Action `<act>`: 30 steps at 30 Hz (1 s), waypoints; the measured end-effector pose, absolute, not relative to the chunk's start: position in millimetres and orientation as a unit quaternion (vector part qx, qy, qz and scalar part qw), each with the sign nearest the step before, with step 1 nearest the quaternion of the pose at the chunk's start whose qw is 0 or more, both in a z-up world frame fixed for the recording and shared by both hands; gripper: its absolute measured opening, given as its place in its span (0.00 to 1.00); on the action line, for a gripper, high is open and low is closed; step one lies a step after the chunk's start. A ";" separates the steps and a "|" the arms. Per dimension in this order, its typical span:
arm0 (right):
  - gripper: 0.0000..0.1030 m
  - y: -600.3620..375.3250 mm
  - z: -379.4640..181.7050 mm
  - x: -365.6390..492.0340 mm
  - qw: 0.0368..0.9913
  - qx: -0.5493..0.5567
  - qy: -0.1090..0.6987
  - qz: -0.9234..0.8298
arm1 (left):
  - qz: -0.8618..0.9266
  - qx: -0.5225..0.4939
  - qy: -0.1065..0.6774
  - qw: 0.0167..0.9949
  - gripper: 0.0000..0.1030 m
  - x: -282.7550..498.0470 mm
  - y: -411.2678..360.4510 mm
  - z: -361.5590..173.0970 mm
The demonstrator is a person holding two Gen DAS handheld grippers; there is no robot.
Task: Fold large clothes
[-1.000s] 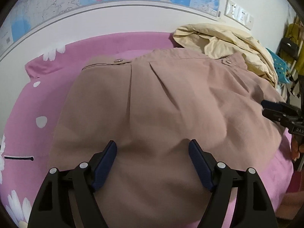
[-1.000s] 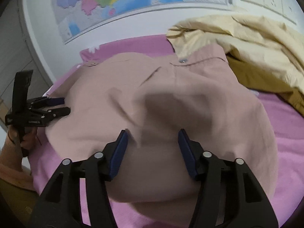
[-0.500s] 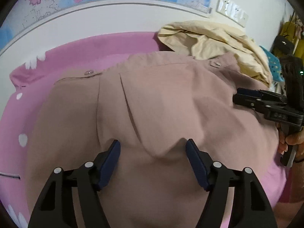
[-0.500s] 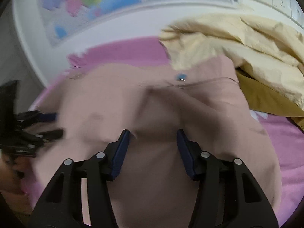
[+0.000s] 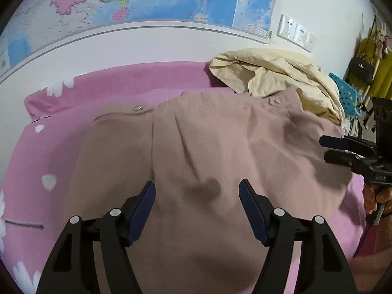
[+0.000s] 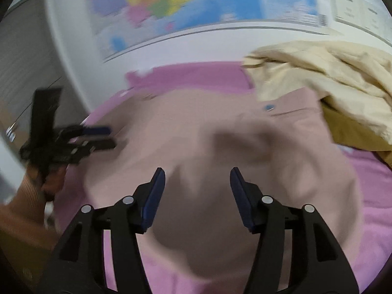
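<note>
Both tongs are lifting off the mauve garment (image 5: 208,152) lying flat on the pink bed (image 5: 122,83), left tongs (image 5: 197,193) gaping empty, right tongs (image 6: 197,180) reopening empty, so each should be pinching a near hem corner evenly before folding.

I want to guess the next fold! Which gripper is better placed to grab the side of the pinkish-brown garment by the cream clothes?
Probably the right gripper. It hovers open at that side of the pinkish-brown garment, nearest the cream clothes. The left gripper is open over the near middle.
</note>
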State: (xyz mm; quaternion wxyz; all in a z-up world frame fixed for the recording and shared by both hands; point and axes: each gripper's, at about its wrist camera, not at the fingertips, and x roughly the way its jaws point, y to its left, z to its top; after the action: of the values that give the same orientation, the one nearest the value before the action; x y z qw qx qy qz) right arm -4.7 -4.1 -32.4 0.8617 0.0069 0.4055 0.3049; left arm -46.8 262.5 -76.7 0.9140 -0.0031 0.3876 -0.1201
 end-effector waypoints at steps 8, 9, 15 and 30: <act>0.47 -1.1 -62.7 1.5 0.857 -0.020 0.442 0.266 | -0.089 -0.007 0.404 0.911 0.66 -56.7 279.9 -96.5; 0.49 2.9 -59.2 0.6 0.859 -0.028 0.439 0.261 | -0.082 -0.003 0.404 0.911 0.66 -57.1 278.7 -95.1; 0.53 16.4 -35.8 -21.4 0.862 -0.025 0.402 0.306 | -0.093 -0.009 0.382 0.919 0.68 -82.5 284.0 -80.7; 0.69 56.5 -16.5 -42.8 0.852 -0.078 0.383 0.349 | -0.079 -0.033 0.379 0.922 0.72 -109.0 301.0 -77.7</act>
State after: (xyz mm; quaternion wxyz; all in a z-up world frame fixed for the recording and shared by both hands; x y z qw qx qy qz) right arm -42.8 56.5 -16.5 0.8519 -0.0783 0.3827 0.3488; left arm -109.0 301.0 -77.7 0.9215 -0.0331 0.3787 -0.0792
